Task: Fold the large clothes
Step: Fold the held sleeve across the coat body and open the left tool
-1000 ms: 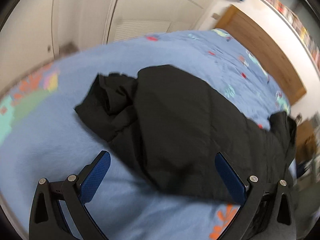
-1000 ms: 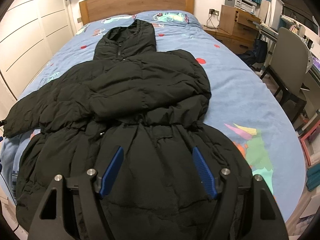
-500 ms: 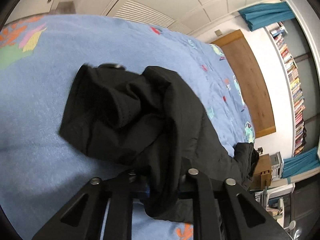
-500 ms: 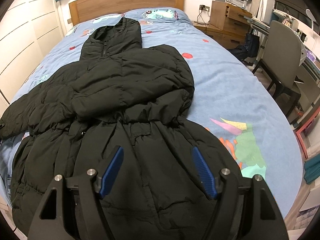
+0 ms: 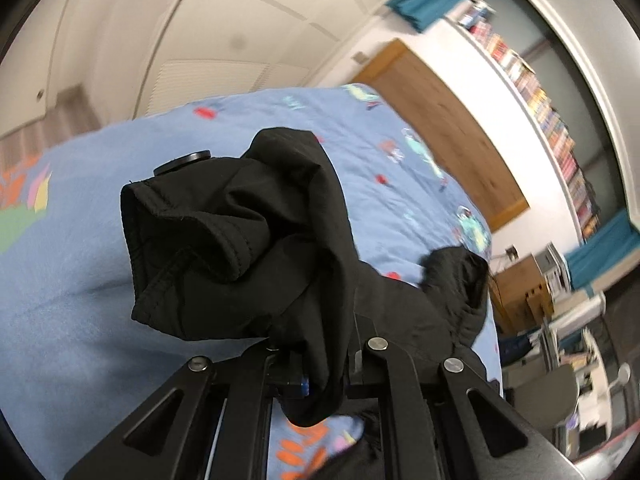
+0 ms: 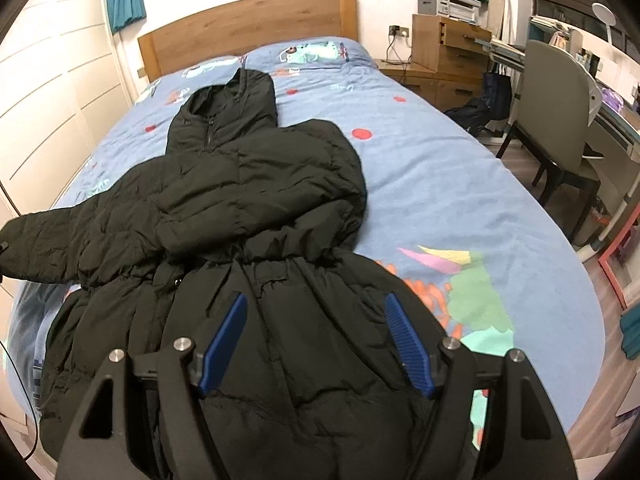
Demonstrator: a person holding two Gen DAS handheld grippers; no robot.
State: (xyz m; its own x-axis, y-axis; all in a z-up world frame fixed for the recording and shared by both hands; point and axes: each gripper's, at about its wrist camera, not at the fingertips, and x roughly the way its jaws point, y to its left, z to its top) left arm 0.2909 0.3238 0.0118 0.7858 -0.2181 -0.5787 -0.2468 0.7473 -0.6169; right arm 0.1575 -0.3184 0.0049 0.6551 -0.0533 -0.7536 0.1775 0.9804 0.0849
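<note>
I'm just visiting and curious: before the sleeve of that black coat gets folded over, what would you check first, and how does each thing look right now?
1. Left claw shut on the sleeve cuff: ok, fabric is pinched between its closed jaws.
2. Cuff lifted off the blue bedspread: ok.
3. Right claw free: ok, open over the coat, holding nothing.
4. The other sleeve already folded across the chest: ok.
5. Hood lying flat towards the headboard: ok.
6. Grip deep enough not to slip: cannot tell.
</note>
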